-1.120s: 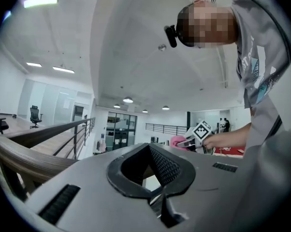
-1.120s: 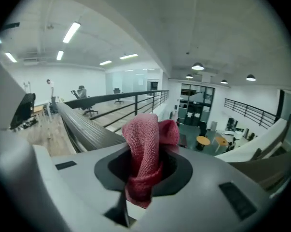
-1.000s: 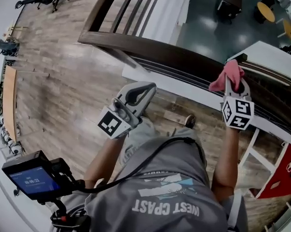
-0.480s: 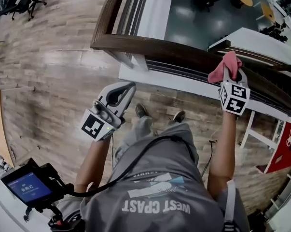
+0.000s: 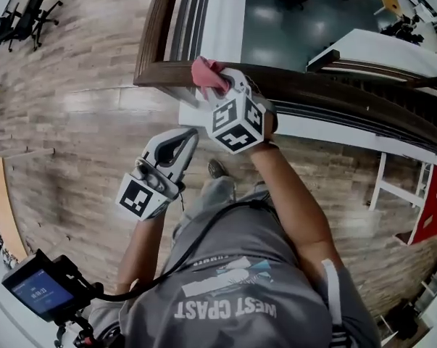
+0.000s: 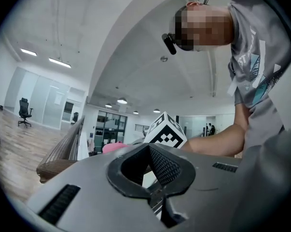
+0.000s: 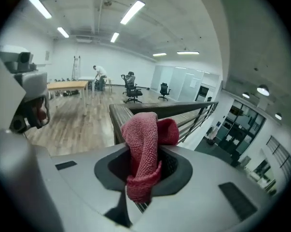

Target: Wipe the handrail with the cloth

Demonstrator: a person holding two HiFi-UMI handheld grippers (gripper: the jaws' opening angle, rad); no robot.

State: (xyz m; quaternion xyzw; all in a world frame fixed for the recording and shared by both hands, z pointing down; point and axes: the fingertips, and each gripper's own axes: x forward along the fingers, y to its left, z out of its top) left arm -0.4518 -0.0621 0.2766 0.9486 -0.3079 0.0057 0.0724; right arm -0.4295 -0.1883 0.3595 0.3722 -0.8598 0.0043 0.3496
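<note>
I see the wood-plank floor [image 5: 73, 158] below me, black office chairs [image 5: 30, 17] at ten o'clock, a small lit screen [image 5: 33, 292] at seven and a red panel [image 5: 430, 205] at three.

The cloth [image 5: 207, 75], pink-red and bunched, is pinched between the jaws of the right gripper [image 5: 219, 87] at twelve o'clock. It sits over the dark wooden handrail [image 5: 160, 75], just beside its corner. The rail runs off toward three o'clock.
</note>
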